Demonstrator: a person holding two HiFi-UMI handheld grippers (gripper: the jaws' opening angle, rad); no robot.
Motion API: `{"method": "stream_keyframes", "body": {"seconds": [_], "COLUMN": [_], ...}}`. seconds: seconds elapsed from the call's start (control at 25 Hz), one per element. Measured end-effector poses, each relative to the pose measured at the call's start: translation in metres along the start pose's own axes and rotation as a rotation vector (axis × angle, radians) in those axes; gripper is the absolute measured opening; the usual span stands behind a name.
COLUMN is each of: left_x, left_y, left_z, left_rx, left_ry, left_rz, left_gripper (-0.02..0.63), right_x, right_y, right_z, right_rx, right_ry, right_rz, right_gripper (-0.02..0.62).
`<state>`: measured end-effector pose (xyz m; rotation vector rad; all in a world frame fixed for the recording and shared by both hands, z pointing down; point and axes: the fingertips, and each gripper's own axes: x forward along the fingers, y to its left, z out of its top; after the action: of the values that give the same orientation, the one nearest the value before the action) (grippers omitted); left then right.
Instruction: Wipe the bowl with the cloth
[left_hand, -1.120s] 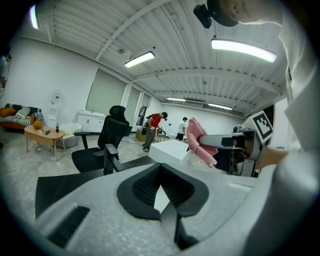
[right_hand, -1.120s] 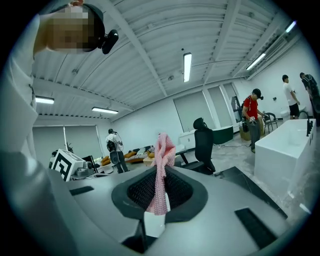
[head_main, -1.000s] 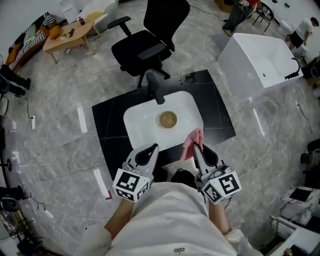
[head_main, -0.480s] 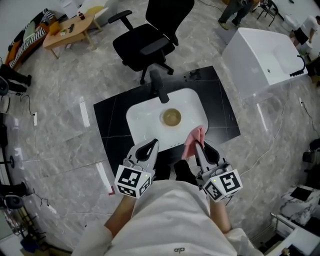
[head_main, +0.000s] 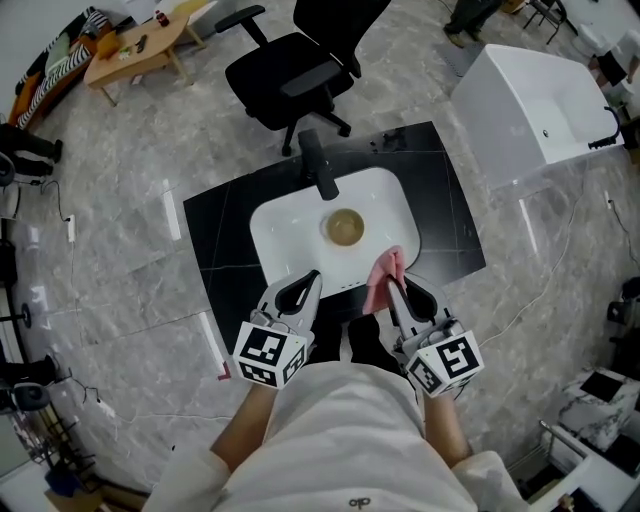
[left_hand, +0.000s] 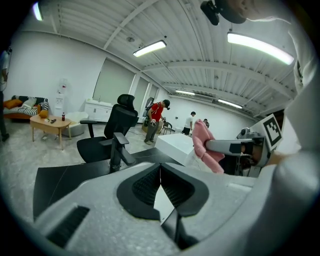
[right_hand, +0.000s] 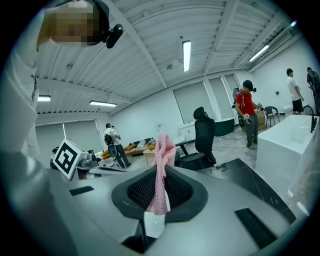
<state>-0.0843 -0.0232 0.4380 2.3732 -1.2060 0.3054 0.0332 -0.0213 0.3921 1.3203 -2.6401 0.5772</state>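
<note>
My right gripper (head_main: 392, 292) grasps the pink cloth (head_main: 384, 274) in its fingers, over the near rim of the sink (head_main: 278, 236). My left gripper (head_main: 310, 283) has its fingers clenched on nothing. The bowl (head_main: 345, 226) sits in the sink, apart from both.

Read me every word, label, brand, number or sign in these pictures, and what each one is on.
No text reads clearly.
left gripper: black-and-white square marker pattern, no letters.
right gripper: the same kind of pattern, no letters.
shirt: a small mark near the picture's bottom edge, too small to read.
</note>
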Motion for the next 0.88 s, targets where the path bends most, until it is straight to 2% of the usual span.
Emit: {"method": "stream_keyframes", "body": {"seconds": [0.2, 0.44, 0.88], "left_x": [0.019, 0.038, 0.064], "left_y": [0.005, 0.012, 0.035], "left_z": [-0.016, -0.030, -0.054], "left_rx": [0.062, 0.101, 0.073], "left_ry": [0.060, 0.076, 0.137], "left_rz": [-0.015, -0.030, -0.019], "left_gripper": [0.012, 0.012, 0.014], "right_x": [0.011, 0.016, 0.037], "right_y": [-0.011, -0.018, -0.033], "right_z": [-0.018, -0.035, -0.057], "right_rx": [-0.011, -0.013, 0.027], "right_ry": [0.048, 0.093, 0.119], "right_rz": [-0.015, -0.029, -0.035], "right_gripper": [0.029, 0.029, 0.029]}}
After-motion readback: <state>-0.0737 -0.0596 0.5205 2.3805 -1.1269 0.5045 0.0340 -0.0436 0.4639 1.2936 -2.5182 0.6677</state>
